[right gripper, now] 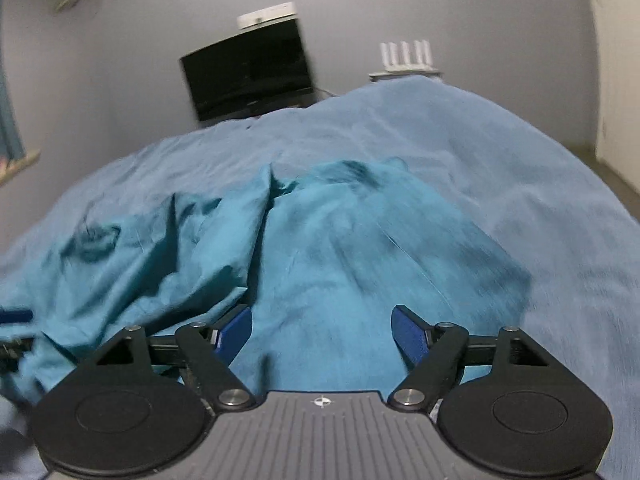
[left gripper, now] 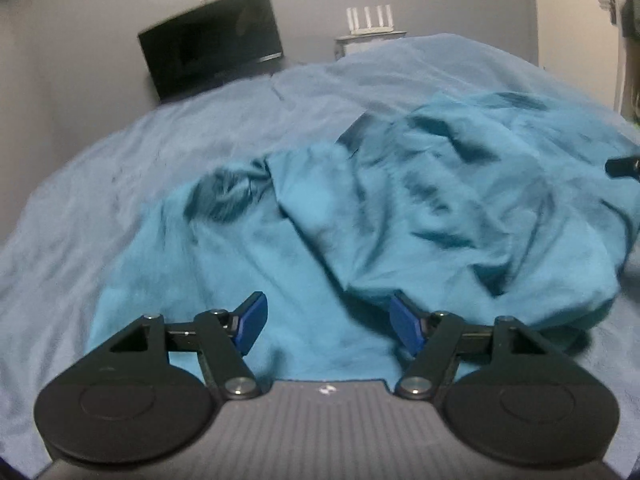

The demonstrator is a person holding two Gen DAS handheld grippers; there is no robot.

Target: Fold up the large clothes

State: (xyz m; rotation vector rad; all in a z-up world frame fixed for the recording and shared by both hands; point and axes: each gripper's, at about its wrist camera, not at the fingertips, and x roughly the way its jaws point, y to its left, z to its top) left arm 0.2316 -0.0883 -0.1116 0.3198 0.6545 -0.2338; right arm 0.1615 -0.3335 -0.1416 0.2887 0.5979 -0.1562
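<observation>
1. Hovering low over the bed, both sets of tongs are angled down at a crumpled teal garment that lies heaped on the pale blue bedcover.
2. Left tongs: blue pads spread wide, nothing pinched, only loose teal cloth lying beneath the gap.
3. Right tongs: just as wide, pads clear of the fabric, nothing held either.
4. Why so placed? My read is that both are lined up along the near edge of the garment, ready to take a hem or corner each, since a big piece needs two grips to spread flat.
5. Nothing looks folded yet: the cloth is bunched in ridges, with a dark hollow near the left side that may be a neck or sleeve opening. Motion blur makes it hard to be sure.
6. Around the scene: a dark screen stands against the grey wall beyond the bed, and a white router with upright antennas sits on a small stand beside it.
7. Both are well apart from the work, so the only real obstacle is the garment's own tangle hiding its edges.
</observation>
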